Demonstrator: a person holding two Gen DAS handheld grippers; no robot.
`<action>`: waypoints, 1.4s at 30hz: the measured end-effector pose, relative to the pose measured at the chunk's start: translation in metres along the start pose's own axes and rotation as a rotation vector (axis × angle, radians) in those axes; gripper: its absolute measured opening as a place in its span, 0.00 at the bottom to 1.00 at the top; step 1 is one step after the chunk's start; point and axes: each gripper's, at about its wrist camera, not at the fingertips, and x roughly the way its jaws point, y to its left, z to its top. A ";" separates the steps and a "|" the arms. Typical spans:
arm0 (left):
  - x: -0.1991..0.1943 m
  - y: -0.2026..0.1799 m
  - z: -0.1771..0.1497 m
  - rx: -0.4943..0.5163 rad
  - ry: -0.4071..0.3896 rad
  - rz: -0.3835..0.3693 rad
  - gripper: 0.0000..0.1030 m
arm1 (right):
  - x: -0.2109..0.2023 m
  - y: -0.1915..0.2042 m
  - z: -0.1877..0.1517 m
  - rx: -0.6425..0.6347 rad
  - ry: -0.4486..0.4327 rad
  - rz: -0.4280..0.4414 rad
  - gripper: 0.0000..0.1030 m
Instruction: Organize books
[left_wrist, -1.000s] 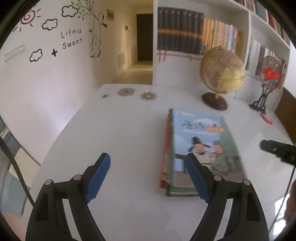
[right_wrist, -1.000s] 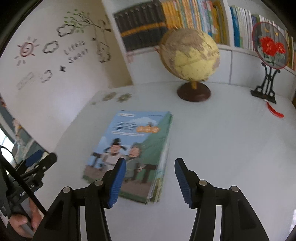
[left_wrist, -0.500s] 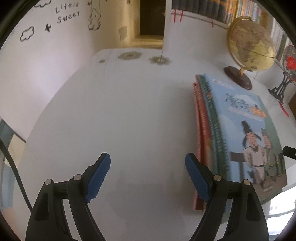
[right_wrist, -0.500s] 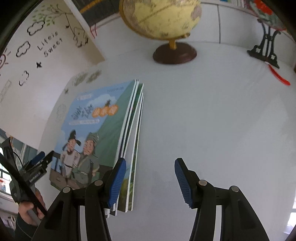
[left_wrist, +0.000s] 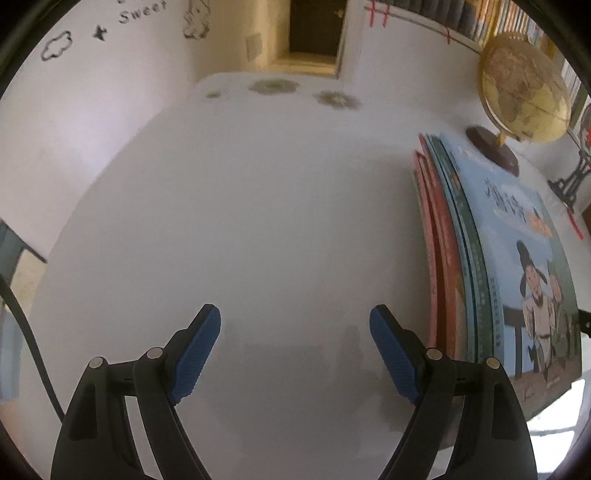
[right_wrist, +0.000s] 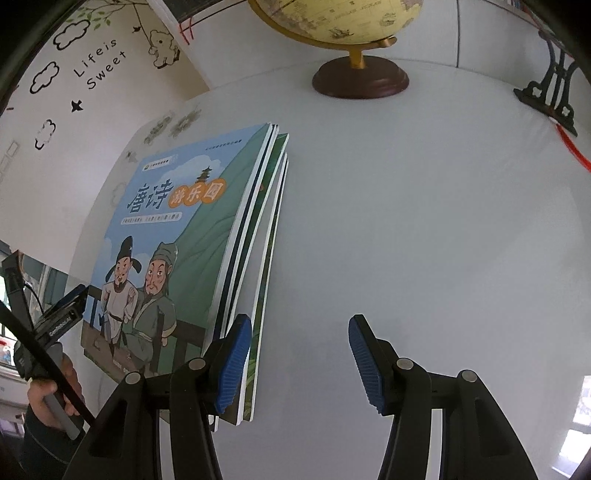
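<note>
Left wrist view, item one: my left gripper (left_wrist: 295, 354), fingers spread wide and holding nothing, hangs low over bare white table (left_wrist: 258, 221). A second ago the stack of books (left_wrist: 517, 266) sat dead ahead between its fingers; now it lies off to the gripper's right, spines facing it, just beside the right fingertip.

Right wrist view, item two: my right gripper (right_wrist: 301, 363), likewise spread and empty, has dropped close to the tabletop. The stack (right_wrist: 170, 251) lies to its left, page edges fanned unevenly, blue cover uppermost; the left pad (right_wrist: 232, 363) stands just at that fanned edge, whether touching I cannot tell.

Item three: globe (right_wrist: 360, 55) and black stand (right_wrist: 550, 88) beyond, well apart from the books.

Assessment: both grippers have come down to flank the stack from opposite sides, which I judge suits squaring its staggered edges.
</note>
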 end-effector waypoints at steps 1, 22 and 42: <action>0.000 -0.003 -0.001 0.001 0.005 -0.015 0.76 | 0.001 0.001 0.000 -0.005 0.005 0.004 0.51; -0.011 -0.013 -0.005 0.005 -0.013 -0.041 0.57 | 0.002 0.010 0.008 -0.036 -0.001 0.049 0.37; -0.053 -0.022 -0.013 0.040 -0.087 -0.032 0.62 | -0.017 0.019 0.005 -0.076 -0.033 0.033 0.37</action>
